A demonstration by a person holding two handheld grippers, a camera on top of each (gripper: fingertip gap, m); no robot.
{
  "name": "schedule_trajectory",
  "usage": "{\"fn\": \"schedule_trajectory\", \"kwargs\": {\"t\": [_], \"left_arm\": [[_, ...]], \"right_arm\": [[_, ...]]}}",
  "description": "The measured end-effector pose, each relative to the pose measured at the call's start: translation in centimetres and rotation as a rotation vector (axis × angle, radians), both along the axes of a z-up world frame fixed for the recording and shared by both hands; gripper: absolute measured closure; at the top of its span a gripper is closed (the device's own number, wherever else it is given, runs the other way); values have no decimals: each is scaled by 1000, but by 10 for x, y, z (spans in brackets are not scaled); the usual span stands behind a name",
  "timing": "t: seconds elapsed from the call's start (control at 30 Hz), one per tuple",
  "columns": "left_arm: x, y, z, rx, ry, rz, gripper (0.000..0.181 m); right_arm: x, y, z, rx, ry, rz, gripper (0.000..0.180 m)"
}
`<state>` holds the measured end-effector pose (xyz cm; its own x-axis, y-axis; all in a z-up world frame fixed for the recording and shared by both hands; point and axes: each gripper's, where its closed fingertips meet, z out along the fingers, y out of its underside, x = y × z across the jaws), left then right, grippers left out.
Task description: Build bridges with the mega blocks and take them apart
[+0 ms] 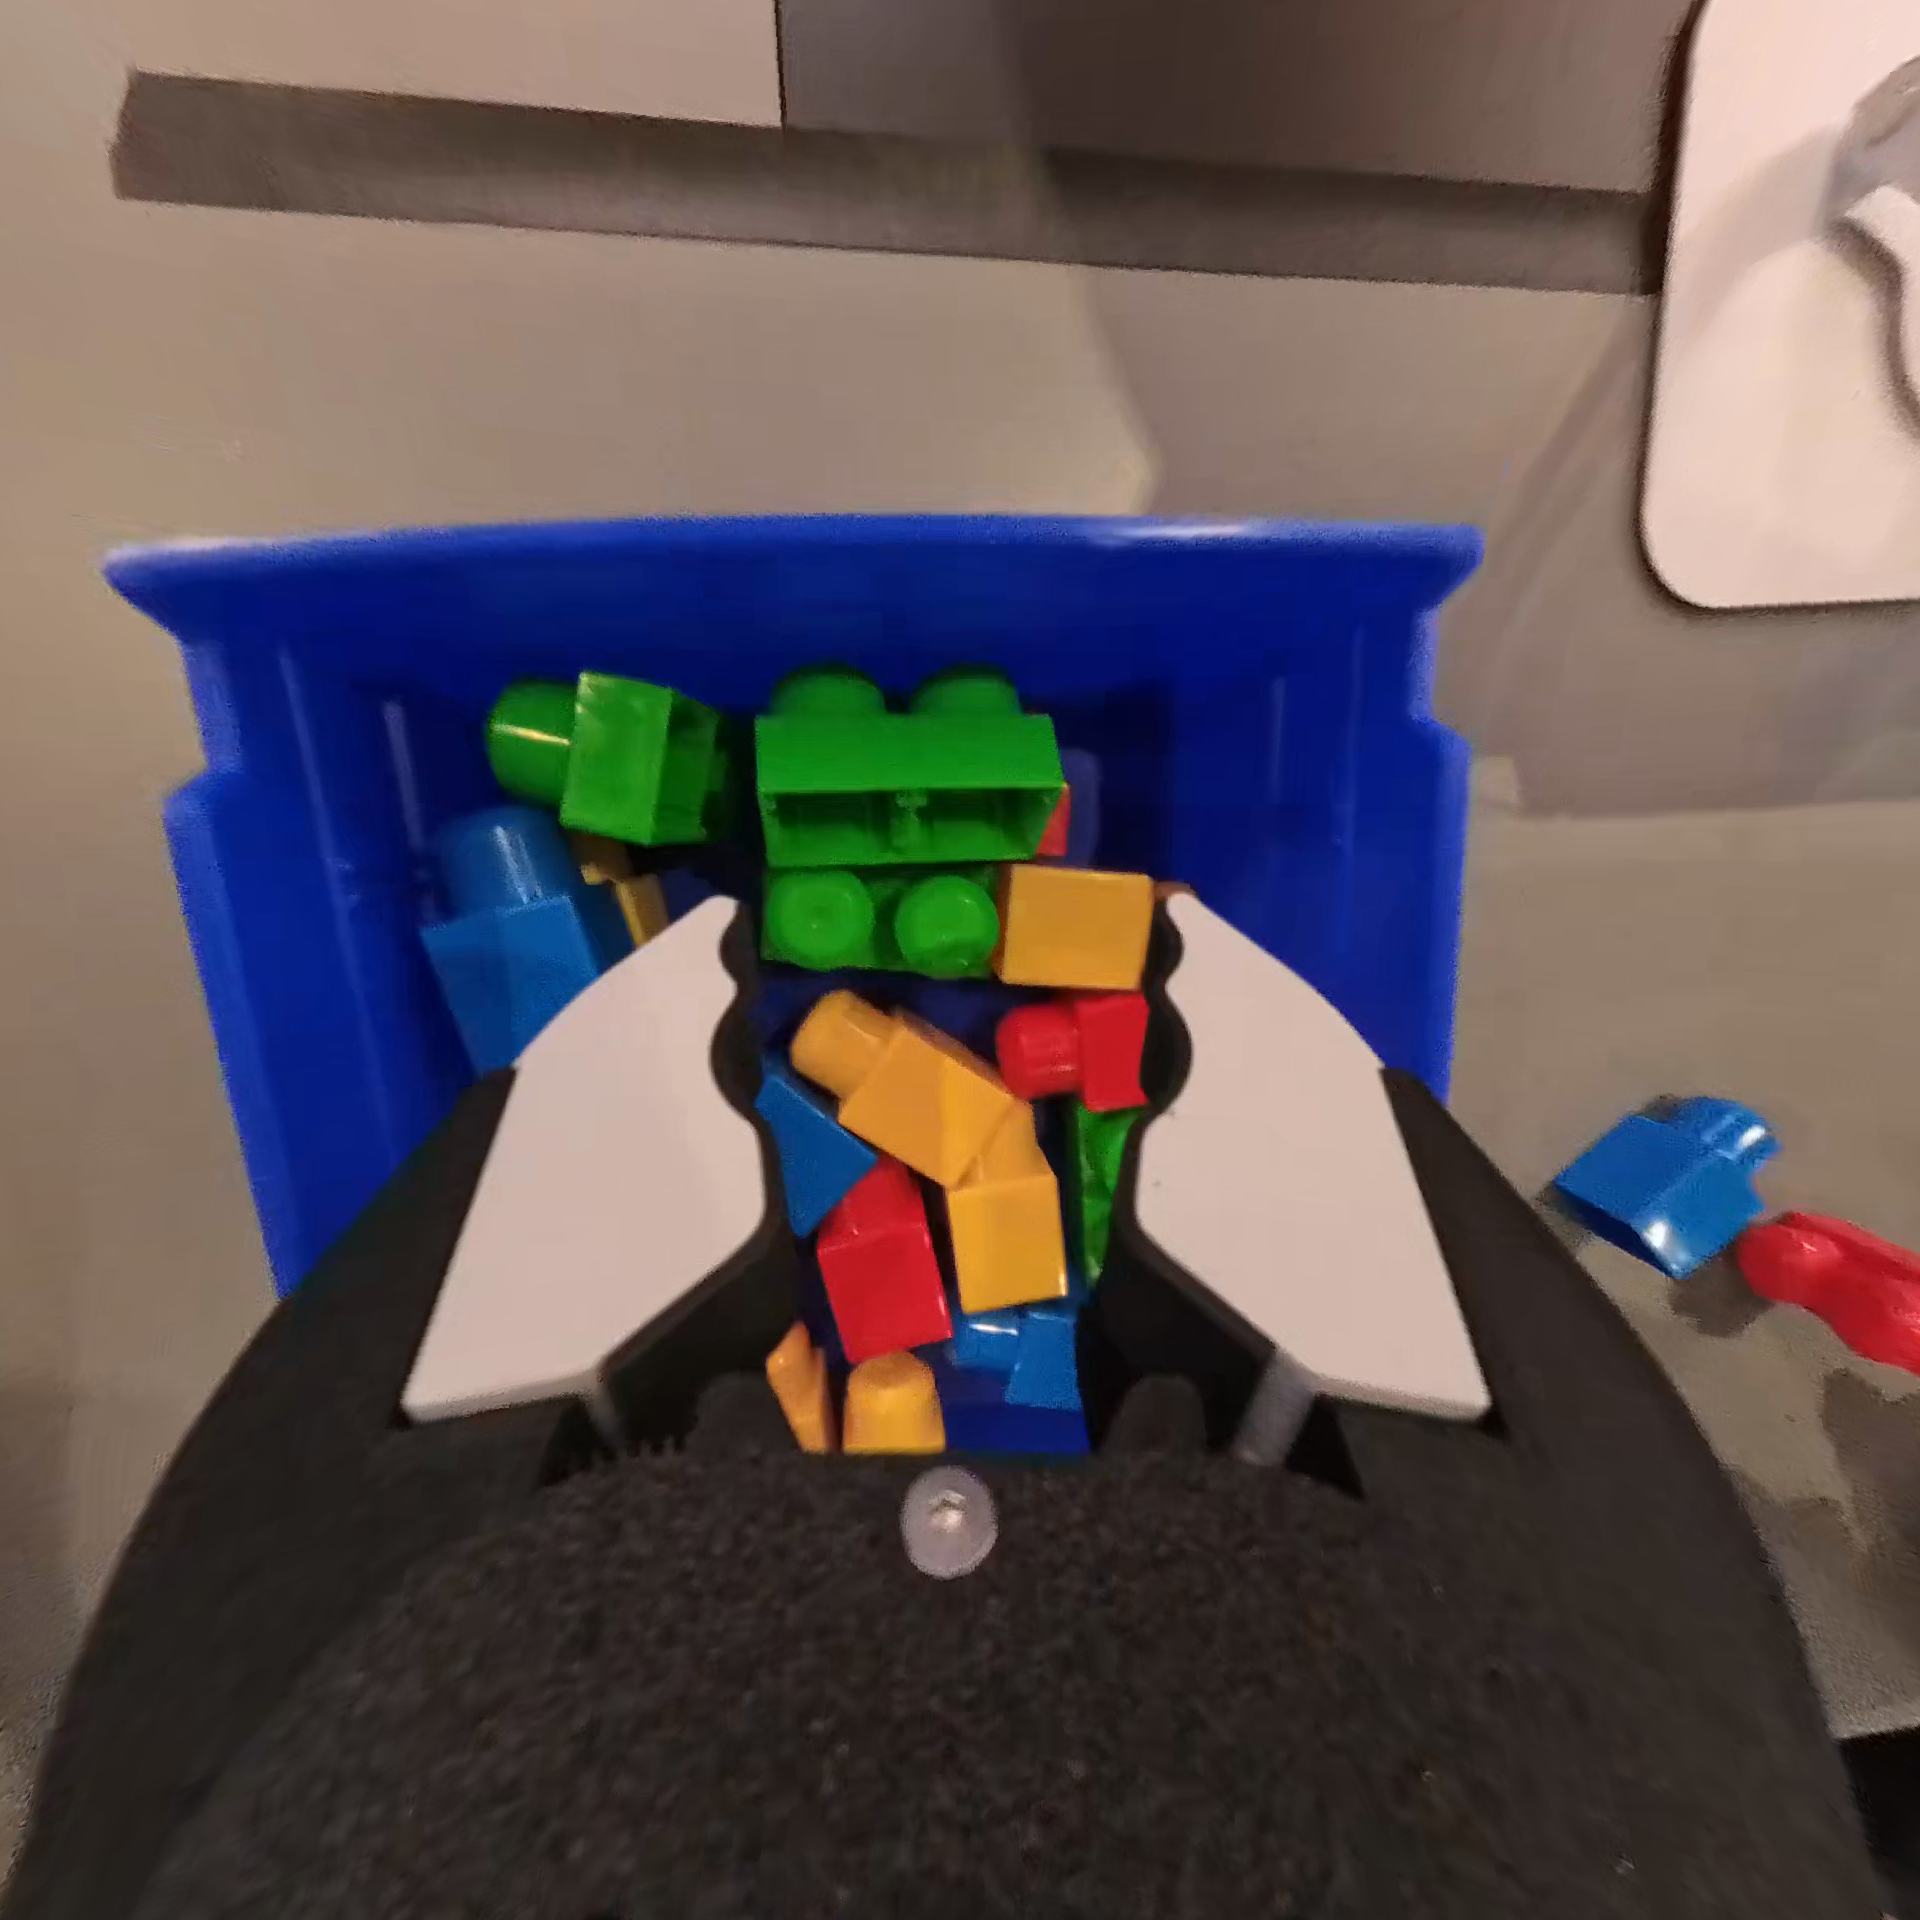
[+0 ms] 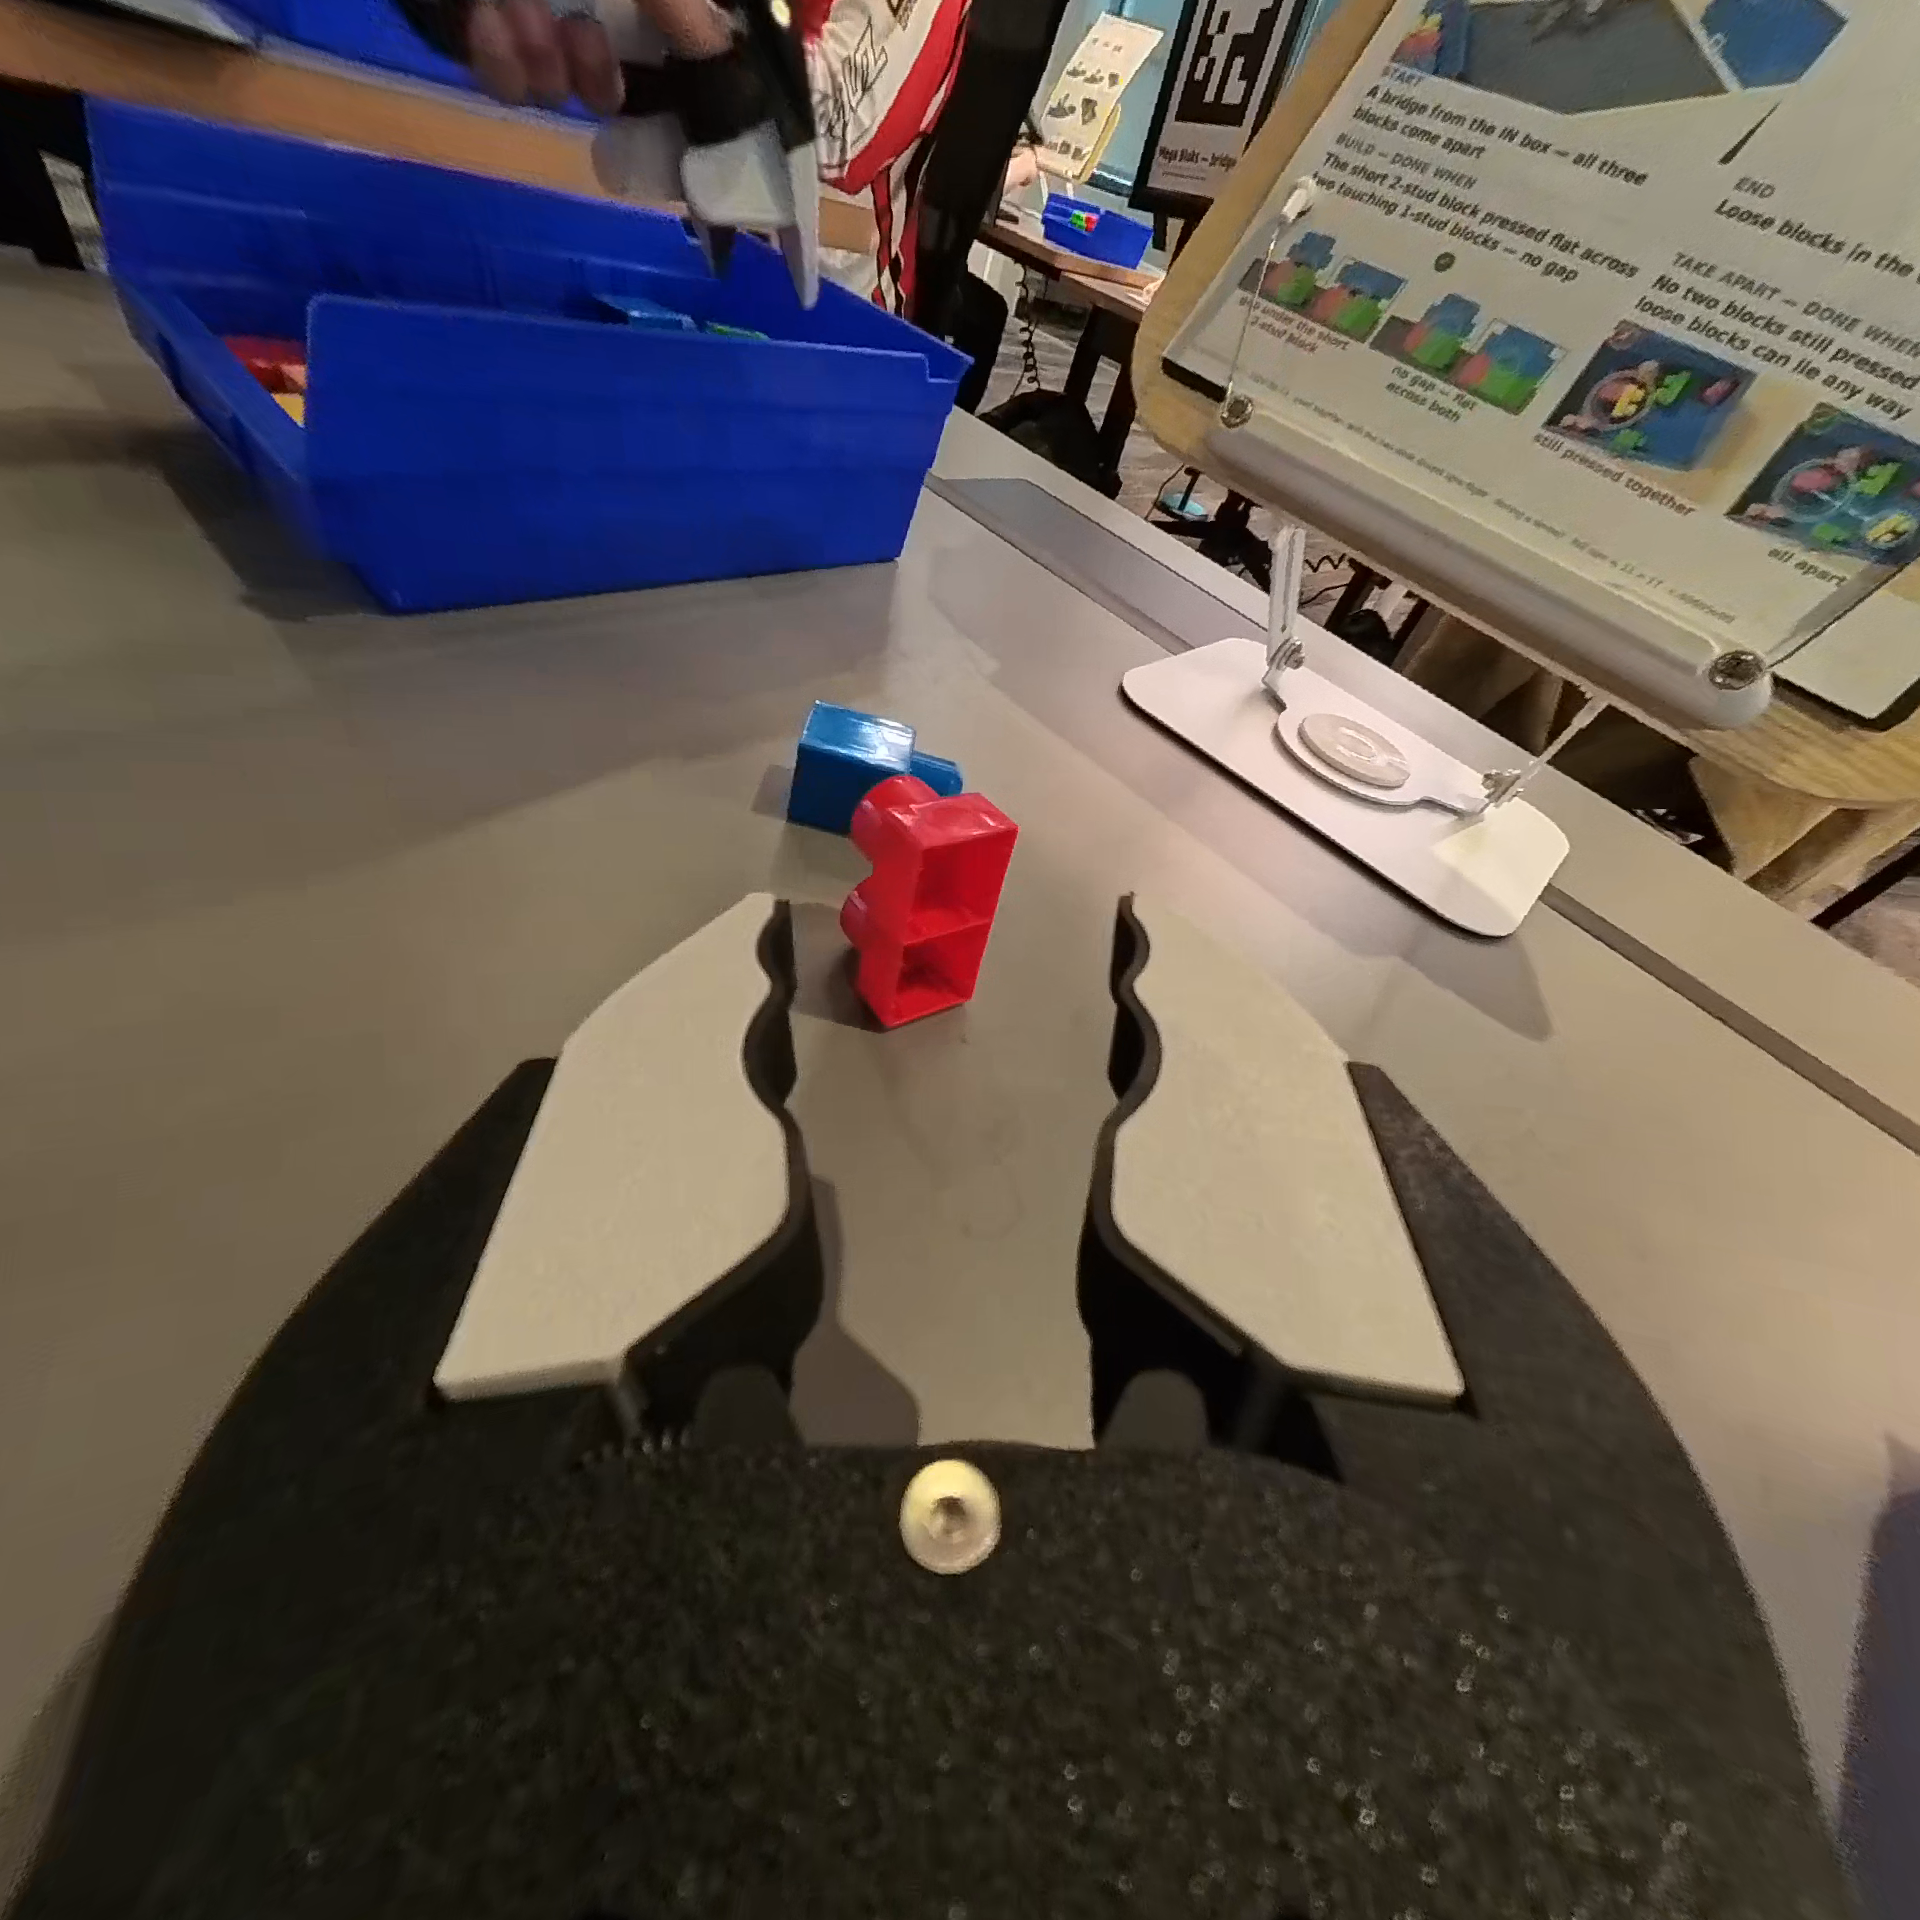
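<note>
A blue bin (image 1: 1351,831) holds several loose green, yellow, red and blue blocks. My left gripper (image 1: 951,920) is open and empty, hovering over the bin above the pile; it also shows in the right wrist view (image 2: 758,265) over the bin (image 2: 623,478). A red two-stud block (image 2: 930,914) lies on its side on the grey table, touching a blue one-stud block (image 2: 852,764) behind it. Both show at the right edge of the left wrist view: blue (image 1: 1662,1195), red (image 1: 1839,1294). My right gripper (image 2: 951,920) is open and empty, low over the table, just short of the red block.
A white stand base (image 2: 1351,779) carries an instruction board (image 2: 1558,260) at the right. A second blue bin (image 2: 208,208) stands behind the first. A person's hand (image 2: 540,52) holds the left gripper. The table edge runs along the right.
</note>
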<state>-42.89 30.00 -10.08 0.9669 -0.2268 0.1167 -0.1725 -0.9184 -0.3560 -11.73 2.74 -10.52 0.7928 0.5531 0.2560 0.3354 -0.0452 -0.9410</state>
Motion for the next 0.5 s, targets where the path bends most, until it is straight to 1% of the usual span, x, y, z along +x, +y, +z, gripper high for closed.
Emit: {"fn": "schedule_trajectory", "kwargs": {"t": [0.1, 0.27, 0.33, 0.43, 0.5], "left_arm": [[-6, 9, -14, -49, 67, -12, 98], [-7, 16, -26, -84, 90, -42, 91], [-13, 11, -23, -100, 112, -57, 94], [-38, -1, -16, -118, 211, -56, 94], [-53, -6, -12, -110, 243, -40, 97]], "right_arm": [[0, 0, -1, -1, -11, 1, 122], [-1, 1, -3, -10, -13, 4, 122], [-1, 1, -4, -13, -15, 2, 122], [-2, 0, -5, -27, -3, 11, 123], [-4, -1, -5, -32, 1, 19, 123]]}}
